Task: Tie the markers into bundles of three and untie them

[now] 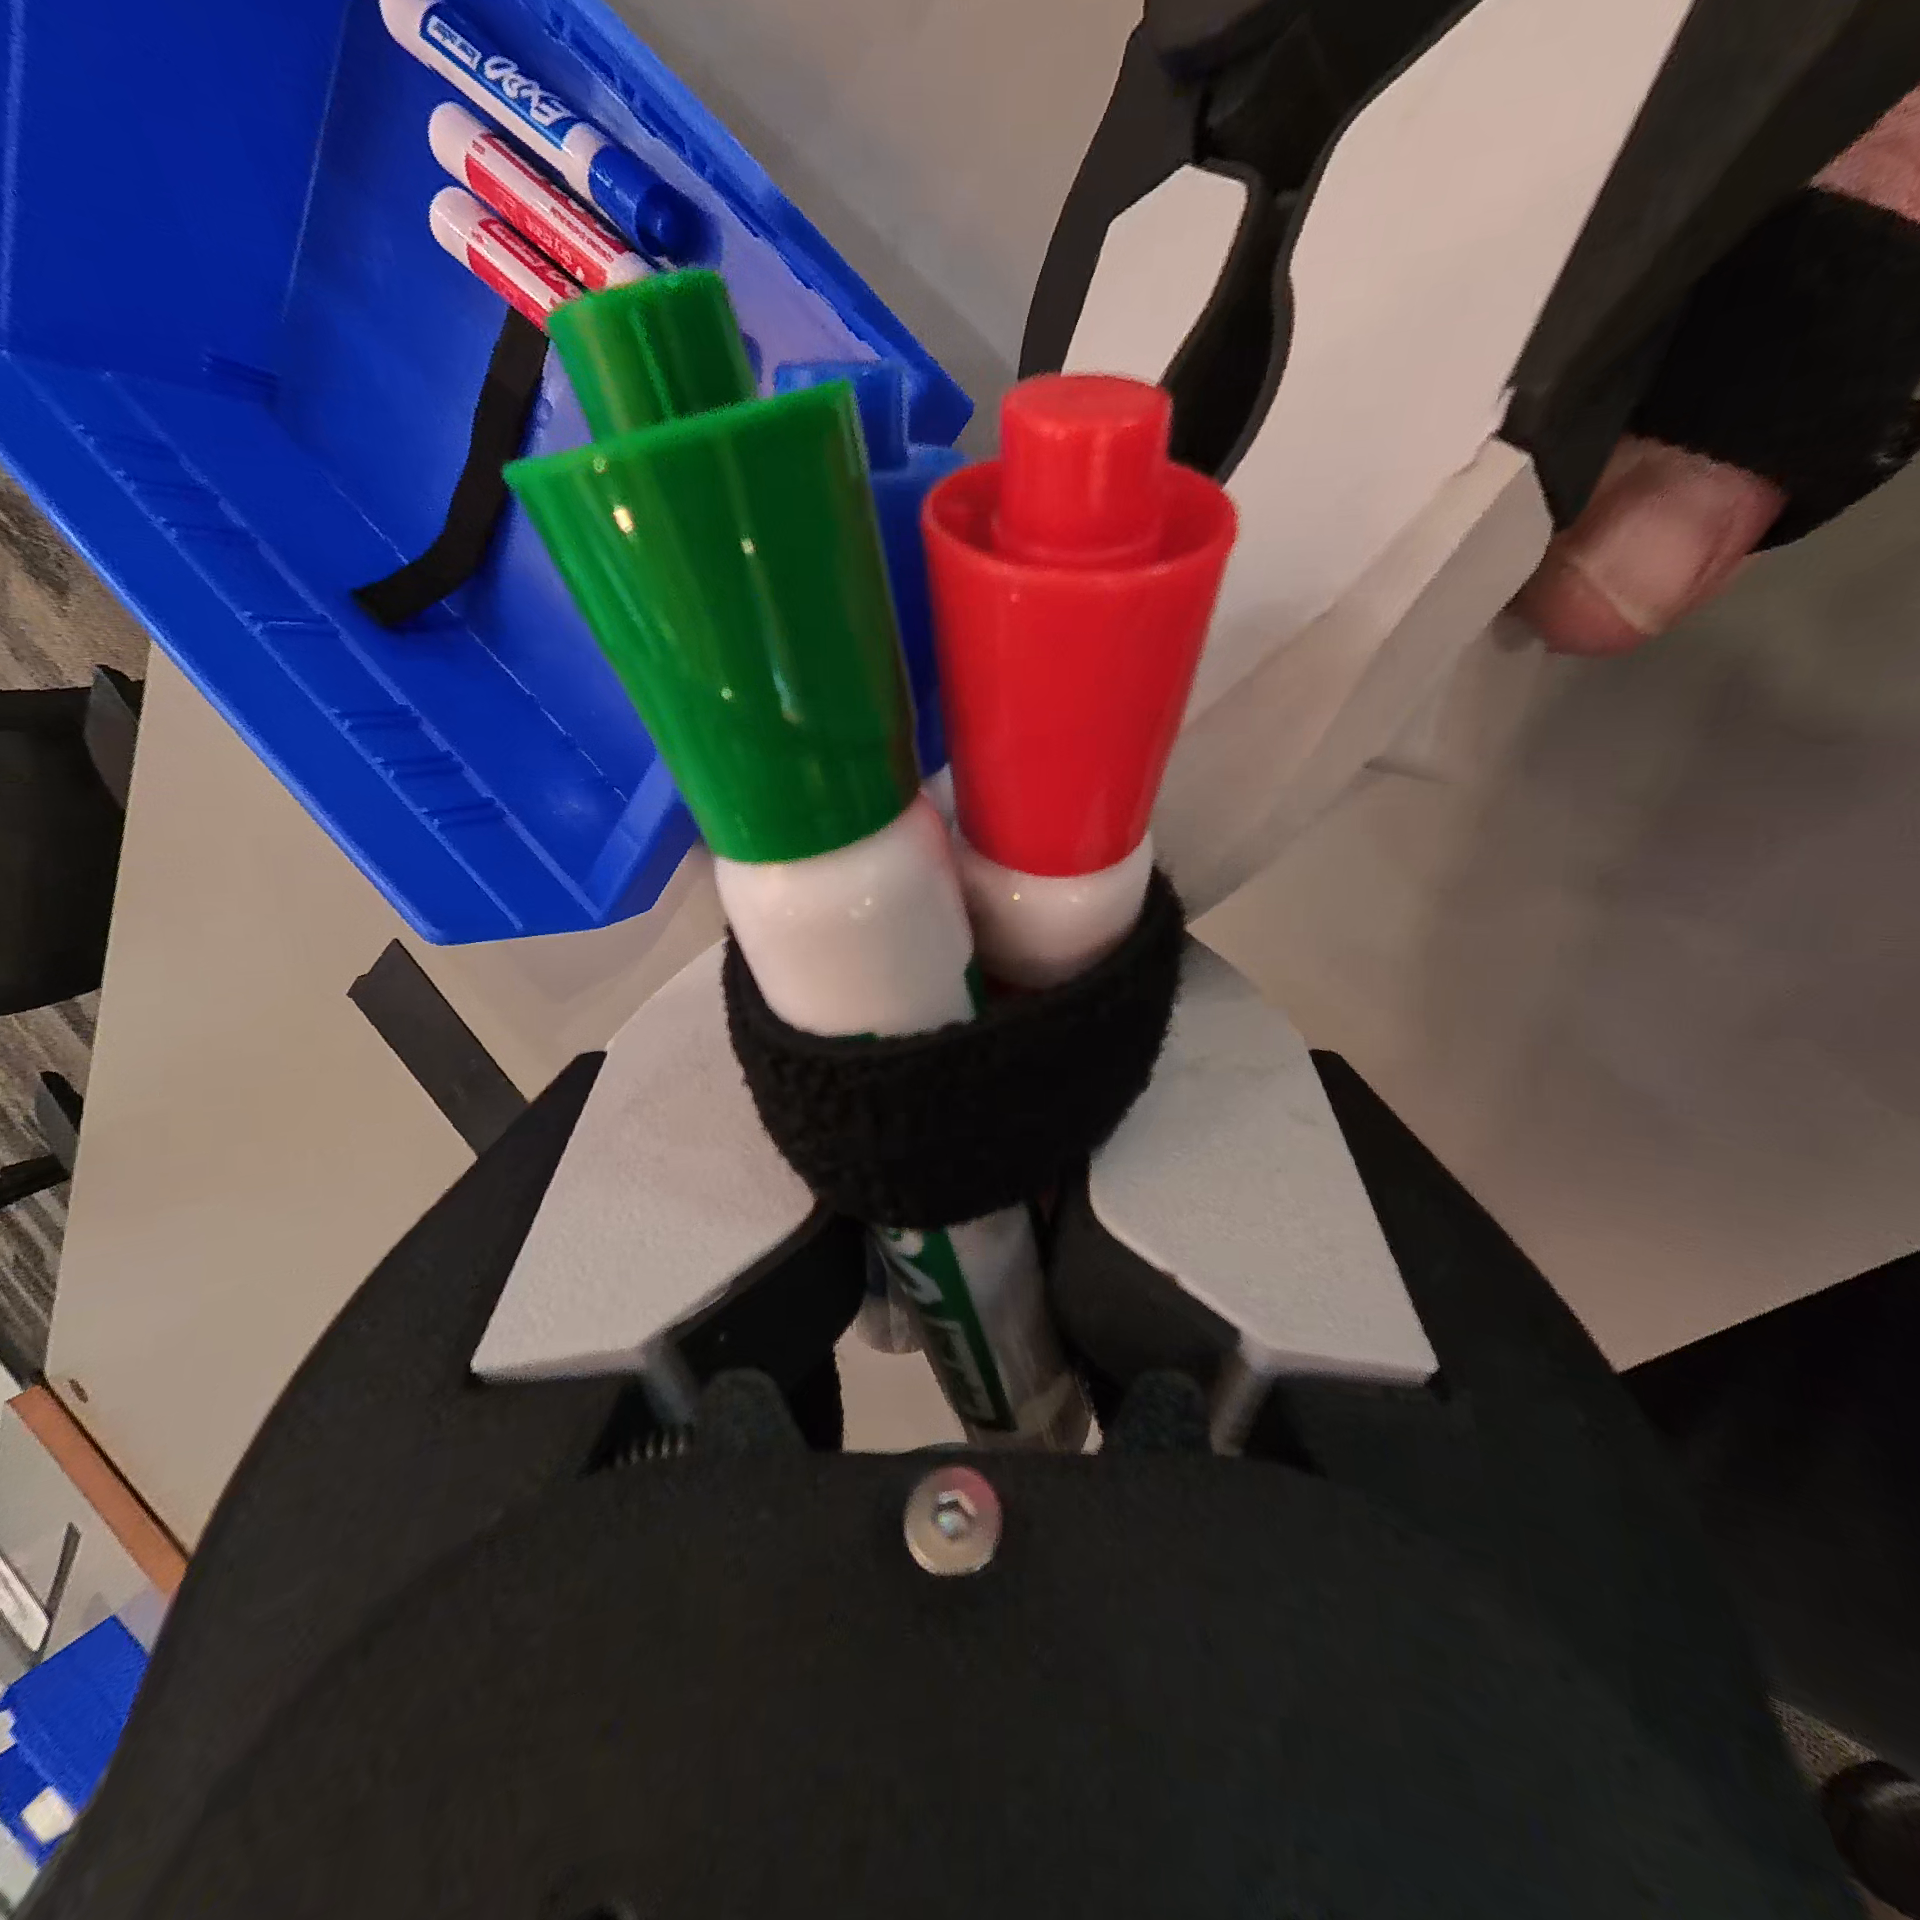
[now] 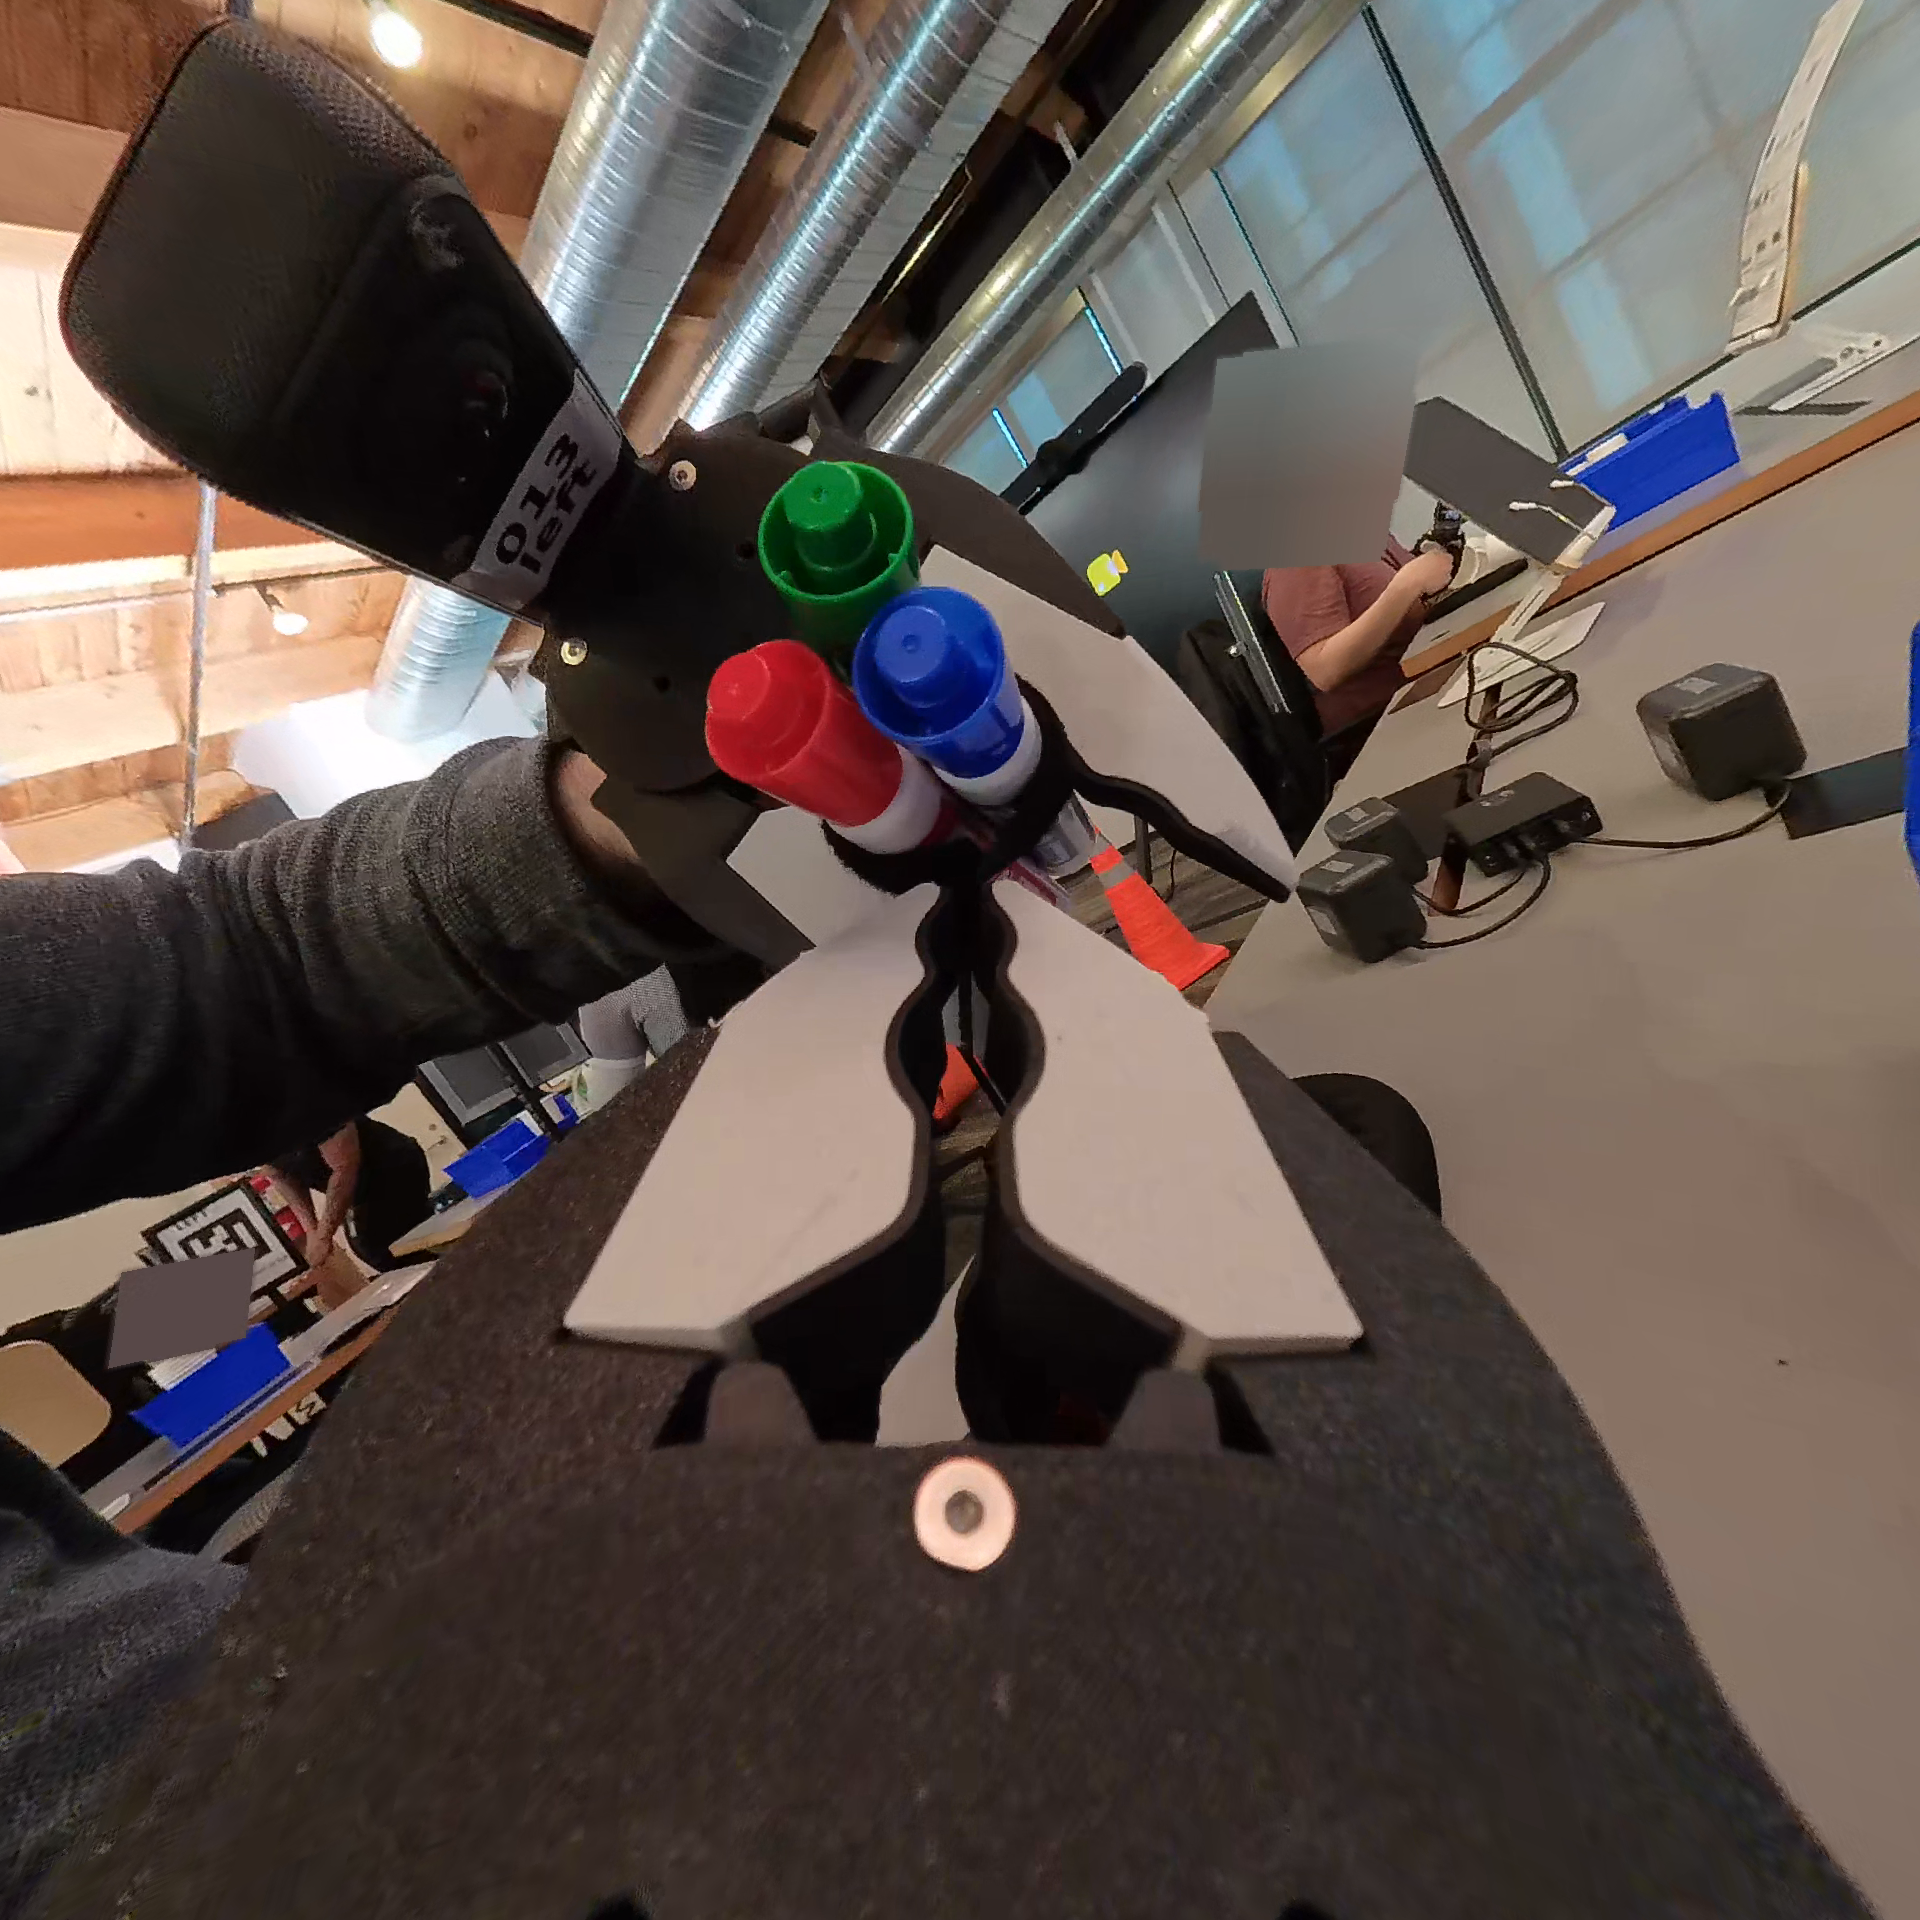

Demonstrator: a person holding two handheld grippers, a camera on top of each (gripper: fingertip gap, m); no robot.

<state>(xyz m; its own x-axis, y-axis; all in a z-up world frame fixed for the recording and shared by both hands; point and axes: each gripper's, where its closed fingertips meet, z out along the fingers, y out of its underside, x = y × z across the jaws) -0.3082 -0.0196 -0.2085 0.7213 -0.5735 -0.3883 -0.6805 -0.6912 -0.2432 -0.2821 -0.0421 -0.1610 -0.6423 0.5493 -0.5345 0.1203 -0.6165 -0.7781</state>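
Note:
My left gripper [image 1: 956, 1049] is shut on a bundle of three markers. The bundle has a green-capped marker [image 1: 717, 623], a red-capped one [image 1: 1070, 665] and a blue-capped one [image 1: 894, 436] behind them. A black fabric strap [image 1: 935, 1101] wraps the bundle just above the fingertips. In the right wrist view the bundle [image 2: 873, 686] is held up in the air by the left gripper [image 2: 665, 665]. My right gripper [image 2: 961, 914] is shut on the strap's loose end [image 2: 977, 997], right under the bundle. One of its fingers [image 1: 1361, 582] reaches in from the upper right.
A blue bin [image 1: 312, 540] at the upper left holds several red and blue markers [image 1: 530, 177], a loose black strap [image 1: 468, 499] and a second green cap [image 1: 644, 343]. The grey table [image 2: 1558, 1091] carries black boxes with cables [image 2: 1714, 727]. An orange cone [image 2: 1153, 925] and seated people are beyond. Left tips to right tips: about 5 cm.

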